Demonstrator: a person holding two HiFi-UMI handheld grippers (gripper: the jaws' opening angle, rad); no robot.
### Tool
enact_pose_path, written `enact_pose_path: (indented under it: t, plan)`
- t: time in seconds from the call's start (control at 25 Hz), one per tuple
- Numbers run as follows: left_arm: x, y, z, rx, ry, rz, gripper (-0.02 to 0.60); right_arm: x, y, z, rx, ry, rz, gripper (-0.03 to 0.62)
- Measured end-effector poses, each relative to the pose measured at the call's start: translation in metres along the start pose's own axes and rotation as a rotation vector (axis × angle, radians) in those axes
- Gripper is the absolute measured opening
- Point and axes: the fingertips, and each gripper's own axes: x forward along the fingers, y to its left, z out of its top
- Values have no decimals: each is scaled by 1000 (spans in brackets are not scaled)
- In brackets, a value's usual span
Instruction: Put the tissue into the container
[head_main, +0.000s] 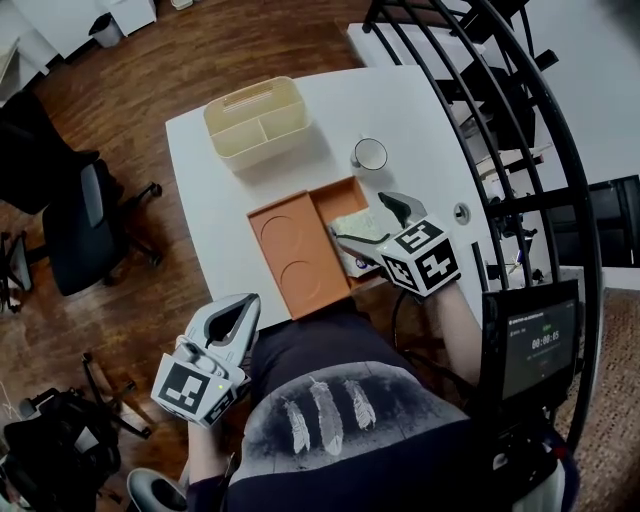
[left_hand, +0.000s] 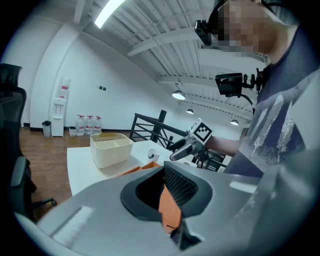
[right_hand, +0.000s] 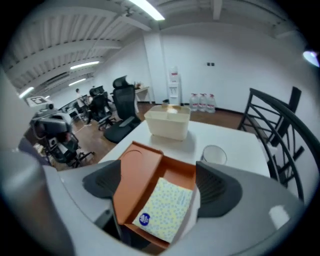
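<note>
- The tissue pack (right_hand: 167, 210) lies flat in the right-hand compartment of the orange tray (head_main: 290, 250), at the near edge of the counter (head_main: 210, 190).
- Our right claw (right_hand: 157, 182) hovers directly over it. Its jaws are spread wide, one on each side of the pack, and they hold nothing.
- In the right gripper view the pack's long axis runs away from us, slanting slightly to the right. The jaws therefore straddle its narrower width, and we judge that this suits a straight descent and a squeeze.
- Our left claw (head_main: 248, 305) hangs low beside the lap, off the counter. Its jaw tips meet and it is empty.
- The right hand is much the nearer one to the pack.
- The cream container (head_main: 262, 140) stands beyond the tray, further back on the counter, well apart from the pack. A glass (head_main: 369, 153) stands to its right.
- From the claw the carry goes forward and a little to the left.
</note>
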Motion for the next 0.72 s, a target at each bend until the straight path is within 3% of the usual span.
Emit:
enact_pose_path:
  t: [0.08,0.16,0.2,0.24,0.28,0.44,0.72]
  plan:
    - [3,-1,7,19,-8,-5,3,-20,22,24,-96,-76,102,475]
    - [5,-1,15,25,-19,-6,3,-44,47,54,-166,-205,192,402]
    - [5,0,19,29,-24,-6,3,-55,58,67,-188,-272,232,323]
    - [6,0,21,35,-27,-8,3,-65,68,78,-202,-331,274,202]
    - [6,0,23,42,-30,-11,3,-72,78,86,-203,-376,324,27]
    - [8,-2,26,56,-31,-31,3,-83,106,93,-163,-418,510,3]
    - [6,3,30,63,-31,-40,3,-76,117,90,-178,-399,528,3]
